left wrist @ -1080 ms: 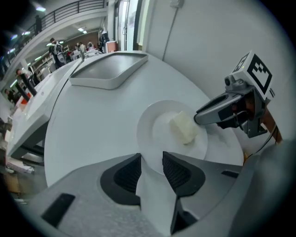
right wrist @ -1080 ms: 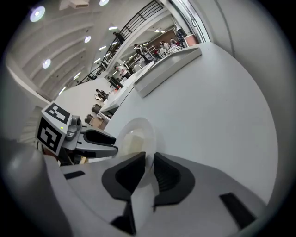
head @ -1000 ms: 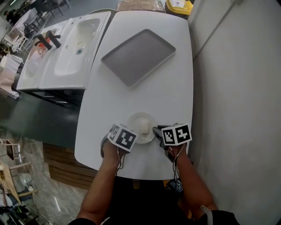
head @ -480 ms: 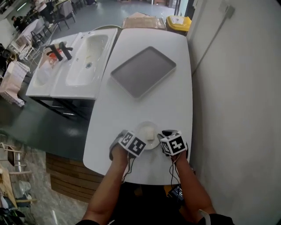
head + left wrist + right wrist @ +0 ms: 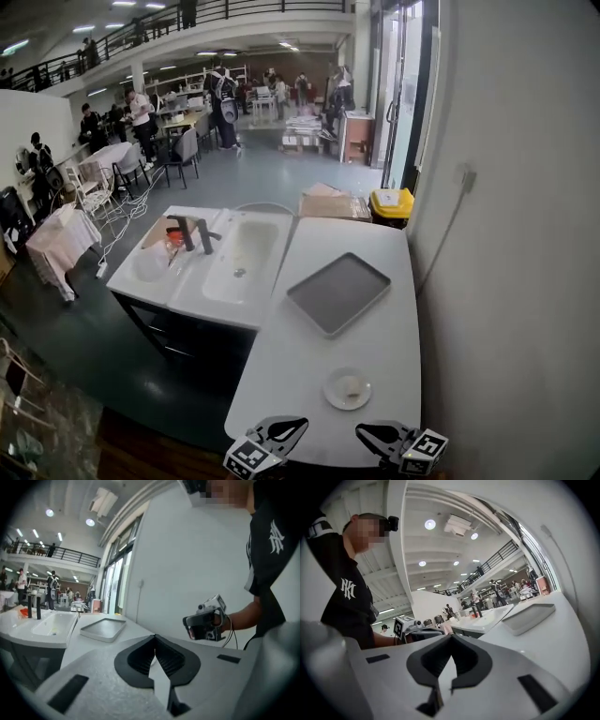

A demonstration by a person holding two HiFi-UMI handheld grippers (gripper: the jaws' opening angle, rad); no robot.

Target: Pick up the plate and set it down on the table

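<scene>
Plate [image 5: 348,387] sits released near the tray [image 5: 338,292], task seemingly done; my left gripper [image 5: 292,427] and right gripper [image 5: 366,432] just closed empty.

The tabletop [image 5: 291,375] is white, and so is the plate [image 5: 348,388]. The tray [image 5: 338,292] at twelve o'clock from it is grey, with a yellow bin [image 5: 392,204] beyond. The left gripper [image 5: 281,433] and right gripper [image 5: 380,436] have black jaws and cubes with black-and-white square markers.

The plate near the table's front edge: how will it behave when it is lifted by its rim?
The plate looks shallow and rigid, so it probably lifts without bending. Its smooth white rim may be slippery. The pale piece lying on it could slide if it tilts.
</scene>
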